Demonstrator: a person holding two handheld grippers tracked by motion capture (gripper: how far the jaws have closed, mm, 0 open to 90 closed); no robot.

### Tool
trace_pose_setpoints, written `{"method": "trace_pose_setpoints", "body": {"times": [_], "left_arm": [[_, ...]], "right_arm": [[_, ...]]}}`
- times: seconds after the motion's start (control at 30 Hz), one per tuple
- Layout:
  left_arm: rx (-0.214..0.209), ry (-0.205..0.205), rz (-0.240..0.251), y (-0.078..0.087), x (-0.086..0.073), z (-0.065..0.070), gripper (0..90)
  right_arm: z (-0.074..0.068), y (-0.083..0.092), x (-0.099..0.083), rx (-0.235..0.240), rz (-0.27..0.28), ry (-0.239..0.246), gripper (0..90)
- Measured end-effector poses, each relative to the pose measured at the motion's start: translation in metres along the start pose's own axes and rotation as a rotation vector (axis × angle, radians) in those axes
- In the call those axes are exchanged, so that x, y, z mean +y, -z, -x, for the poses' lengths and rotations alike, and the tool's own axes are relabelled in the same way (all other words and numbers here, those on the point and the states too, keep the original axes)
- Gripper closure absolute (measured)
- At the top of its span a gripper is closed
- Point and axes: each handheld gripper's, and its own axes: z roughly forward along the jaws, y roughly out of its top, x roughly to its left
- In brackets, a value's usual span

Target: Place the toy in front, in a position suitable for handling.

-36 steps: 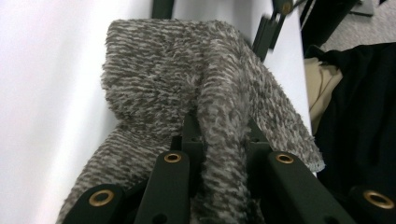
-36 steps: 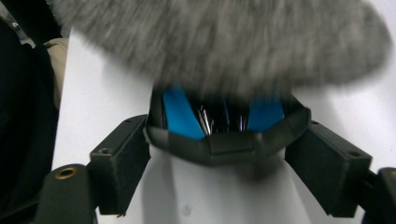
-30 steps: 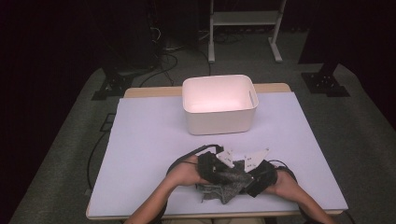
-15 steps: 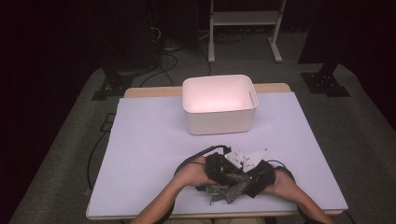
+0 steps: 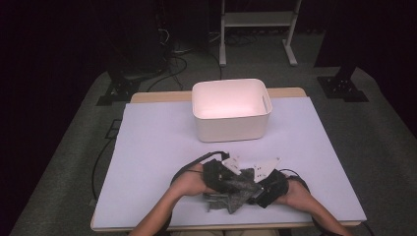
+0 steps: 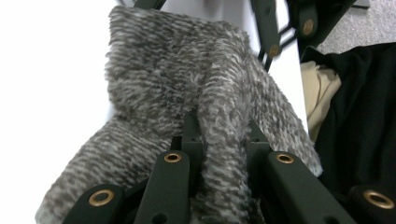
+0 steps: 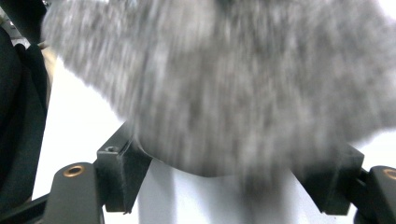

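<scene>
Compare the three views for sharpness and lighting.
High view: dim surroundings, the bin glows pinkish and overexposed. Left gripper view: the sock is sharp, the table blown out white. Right gripper view: the sock is smeared by blur.

A fuzzy grey-and-white knitted cloth lies bunched at the table's six o'clock edge, one fold raised upright.

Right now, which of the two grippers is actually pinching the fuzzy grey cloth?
The left gripper: its jaws are shut on a fold of the grey knitted cloth; the right gripper stands wide apart.
</scene>
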Motion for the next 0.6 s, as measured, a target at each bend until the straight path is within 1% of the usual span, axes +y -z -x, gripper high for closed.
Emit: {"method": "trace_pose_setpoints", "body": {"times": [0.07, 0.1, 0.17, 0.23, 0.3, 0.33, 0.37, 0.43, 0.47, 0.5, 0.53, 0.6], "left_arm": [[0.013, 0.019, -0.005, 0.008, -0.012, -0.001, 76.6], [0.007, 0.031, -0.006, 0.012, -0.021, 0.0, 76.6], [0.014, 0.048, -0.024, 0.016, -0.034, 0.002, 76.4], [0.023, 0.077, -0.036, 0.02, -0.048, 0.004, 76.4], [0.043, 0.107, -0.044, 0.026, -0.062, 0.003, 76.3], [0.052, 0.12, -0.042, 0.029, -0.067, 0.002, 76.3], [0.056, 0.15, -0.014, 0.037, -0.077, -0.002, 76.3], [0.057, 0.158, -0.007, 0.039, -0.079, -0.003, 76.3], [0.068, 0.17, 0.0, 0.044, -0.082, -0.006, 76.3], [0.074, 0.171, -0.002, 0.045, -0.082, -0.007, 76.3], [0.083, 0.176, 0.002, 0.047, -0.082, -0.009, 76.3], [0.086, 0.179, 0.008, 0.047, -0.079, -0.013, 76.3]], "right_arm": [[0.0, 0.0, 0.0, 0.0, -0.001, -0.002, 24.1], [0.0, 0.0, 0.0, 0.001, -0.001, -0.004, 24.1], [0.0, 0.0, 0.0, -0.001, 0.0, 0.003, 24.1], [0.0, 0.0, 0.0, -0.001, 0.0, 0.003, 24.1], [0.0, 0.0, 0.0, 0.0, 0.001, 0.002, 24.1], [0.0, 0.0, -0.001, 0.0, 0.002, 0.002, 24.1], [0.0, 0.0, -0.001, 0.0, 0.003, 0.001, 24.1], [0.001, 0.0, -0.001, 0.0, 0.003, -0.001, 24.0], [0.001, 0.0, -0.001, 0.001, 0.004, 0.0, 24.1], [0.001, 0.0, -0.001, 0.003, 0.005, -0.004, 24.0], [0.001, 0.0, -0.001, 0.004, 0.006, -0.003, 24.0], [0.001, 0.0, -0.001, 0.005, 0.007, -0.005, 24.0]]}}
